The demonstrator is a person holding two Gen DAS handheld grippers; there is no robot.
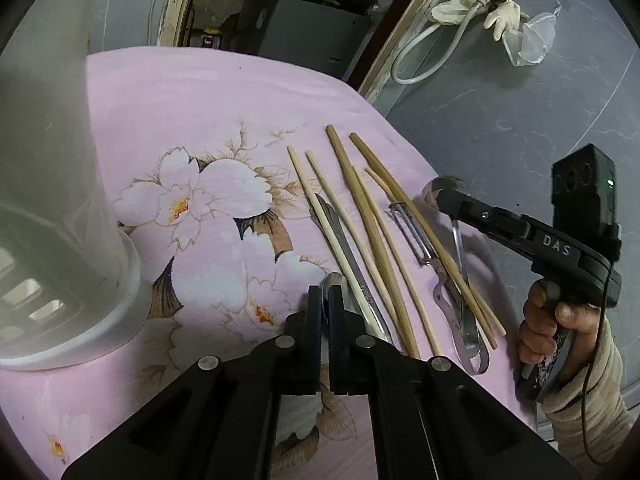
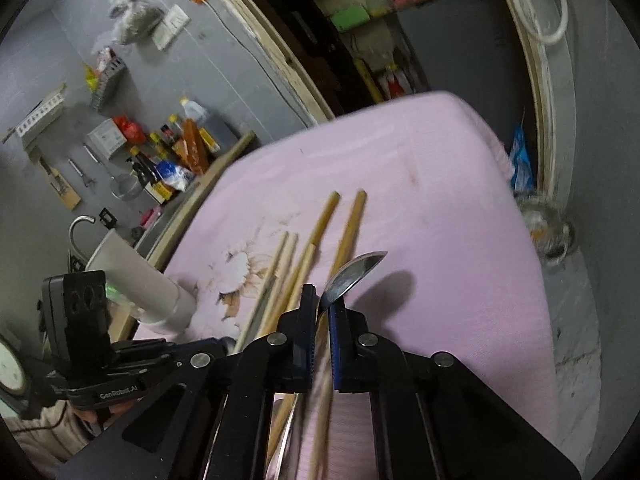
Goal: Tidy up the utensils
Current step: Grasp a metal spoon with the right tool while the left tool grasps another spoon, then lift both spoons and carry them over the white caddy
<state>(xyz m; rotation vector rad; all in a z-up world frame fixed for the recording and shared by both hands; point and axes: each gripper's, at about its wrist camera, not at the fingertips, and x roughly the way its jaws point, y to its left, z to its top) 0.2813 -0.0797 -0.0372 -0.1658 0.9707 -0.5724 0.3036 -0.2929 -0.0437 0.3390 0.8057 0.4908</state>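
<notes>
Several wooden chopsticks (image 1: pixel 372 232) lie side by side on the pink flowered cloth (image 1: pixel 224 112), with a metal peeler (image 1: pixel 416 236) among them. My left gripper (image 1: pixel 325 294) is shut on the bowl end of a metal spoon (image 1: pixel 334 280) beside the pale chopsticks. At the table's right edge my right gripper (image 1: pixel 438 196) is shut on a second metal spoon (image 1: pixel 460 256). In the right wrist view this spoon's bowl (image 2: pixel 356 272) sticks up tilted between the right gripper's (image 2: pixel 322 300) pads, with the chopsticks (image 2: pixel 320 232) ahead. The left gripper (image 2: pixel 228 342) shows at the lower left there.
A white plastic utensil holder (image 1: pixel 60 240) stands on the cloth at the left, also seen in the right wrist view (image 2: pixel 136 276). A hand (image 1: pixel 552 320) grips the right tool past the table's right edge. Bottles and clutter (image 2: pixel 168 152) line the far wall.
</notes>
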